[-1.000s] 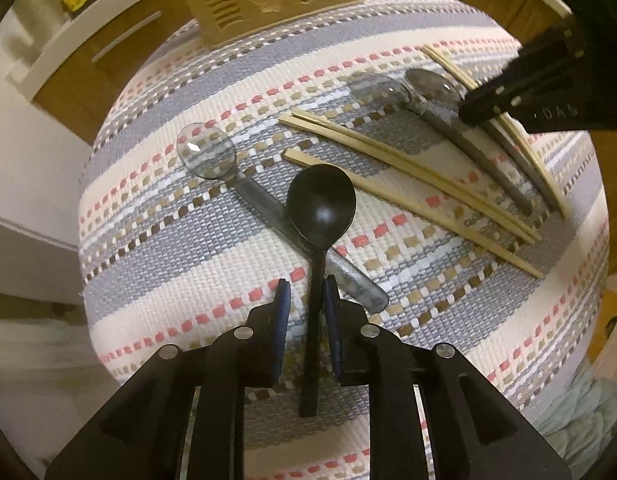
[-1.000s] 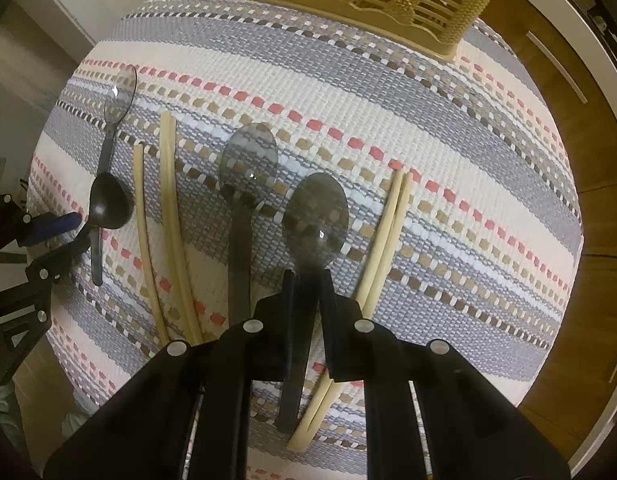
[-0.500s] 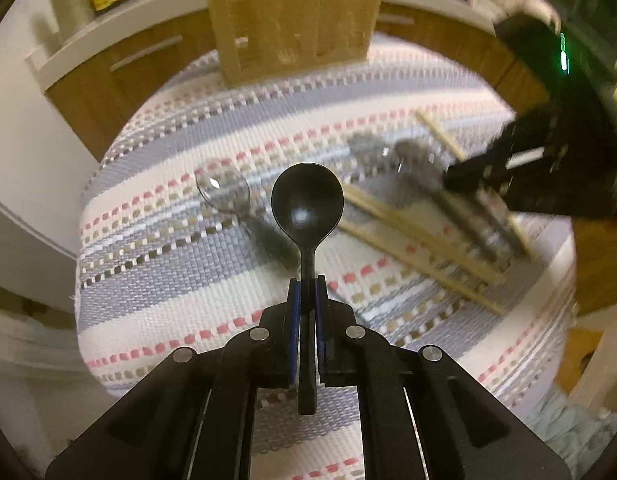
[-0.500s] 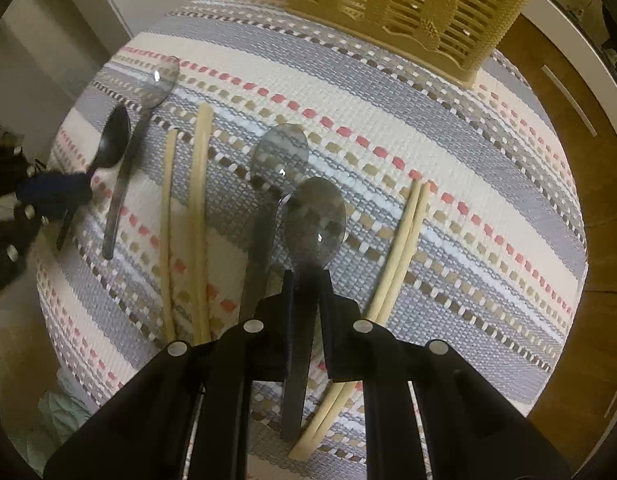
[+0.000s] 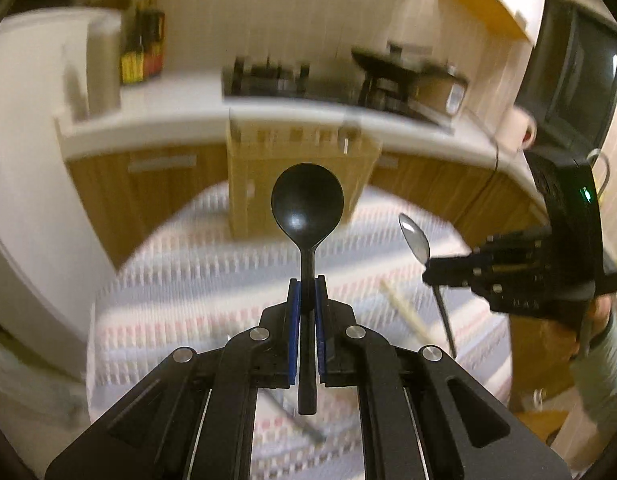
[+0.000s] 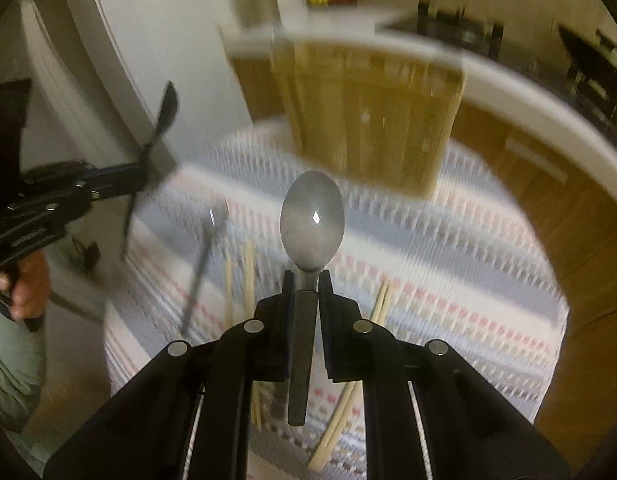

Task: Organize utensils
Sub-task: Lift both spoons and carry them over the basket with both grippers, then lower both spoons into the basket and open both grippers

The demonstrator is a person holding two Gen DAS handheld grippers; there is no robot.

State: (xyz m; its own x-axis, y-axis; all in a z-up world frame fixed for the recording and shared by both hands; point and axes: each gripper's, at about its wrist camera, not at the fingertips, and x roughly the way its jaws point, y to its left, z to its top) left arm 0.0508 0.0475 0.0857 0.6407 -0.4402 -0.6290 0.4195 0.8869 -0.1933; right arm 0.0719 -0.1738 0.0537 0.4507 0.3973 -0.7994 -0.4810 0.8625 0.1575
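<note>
My left gripper (image 5: 307, 285) is shut on the handle of a black spoon (image 5: 307, 202), held in the air with its bowl pointing away toward the tan slotted utensil basket (image 5: 300, 168). My right gripper (image 6: 307, 280) is shut on the handle of a grey translucent spoon (image 6: 312, 222), also lifted, in front of the same basket (image 6: 372, 116). Each gripper shows in the other's view: the right gripper (image 5: 428, 268) with its spoon (image 5: 414, 236) at the right, the left gripper (image 6: 142, 174) with the black spoon (image 6: 166, 110) at the left.
A striped woven mat (image 5: 212, 280) covers the round table. On it lie wooden chopsticks (image 6: 238, 276), another pair (image 6: 378, 304) and a grey spoon (image 6: 206, 256). A kitchen counter (image 5: 156, 124) with bottles (image 5: 142, 50) runs behind. A hand (image 6: 26, 288) holds the left gripper.
Both grippers rose off the mat with their spoons and tilted up toward the basket. The left gripper's jaws closed on the black spoon's handle early in the span.
</note>
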